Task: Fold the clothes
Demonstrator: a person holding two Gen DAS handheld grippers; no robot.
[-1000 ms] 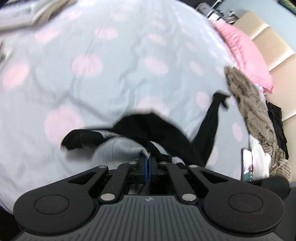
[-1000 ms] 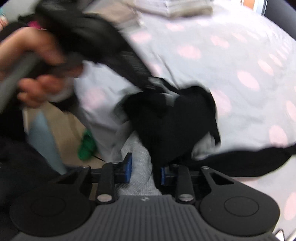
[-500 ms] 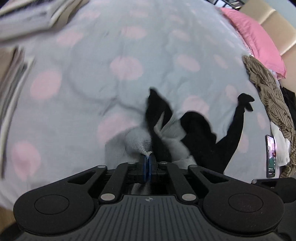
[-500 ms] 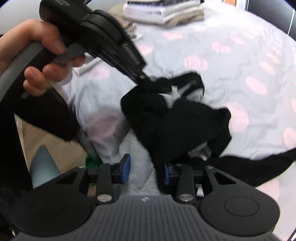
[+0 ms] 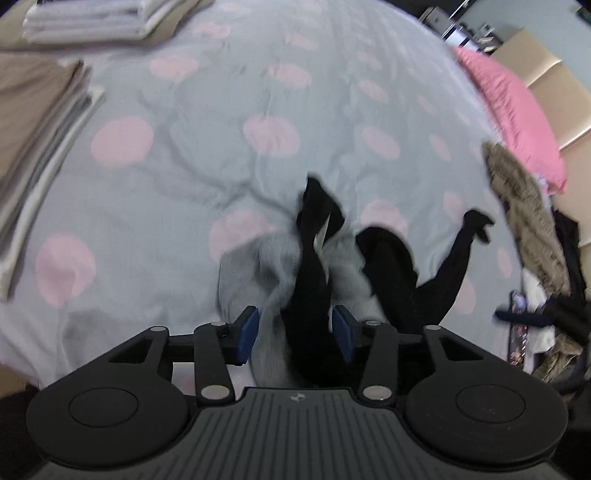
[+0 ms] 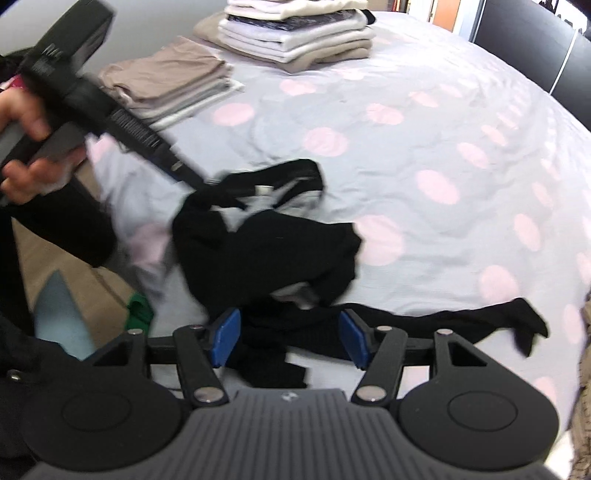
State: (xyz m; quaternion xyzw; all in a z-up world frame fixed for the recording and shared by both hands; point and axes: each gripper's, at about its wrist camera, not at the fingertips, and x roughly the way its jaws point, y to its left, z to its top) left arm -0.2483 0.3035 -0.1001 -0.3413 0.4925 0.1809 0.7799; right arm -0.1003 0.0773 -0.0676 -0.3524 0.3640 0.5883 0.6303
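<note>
One black-and-grey garment [image 6: 266, 240] lies crumpled on the bed [image 6: 424, 122] just ahead of both tongs, one soft black sleeve [image 6: 461, 319] trailing right. Left tongs [image 5: 294, 328] and right tongs [image 6: 289, 338] are opening, cloth loose between their blue pads. Two folded stacks [image 6: 295, 33] sit beyond.

right hand-held gripper [image 6: 290, 341]: jaws opening | black garment [image 6: 273, 243] between, crumpled on bedspread [image 6: 424, 122]
</note>
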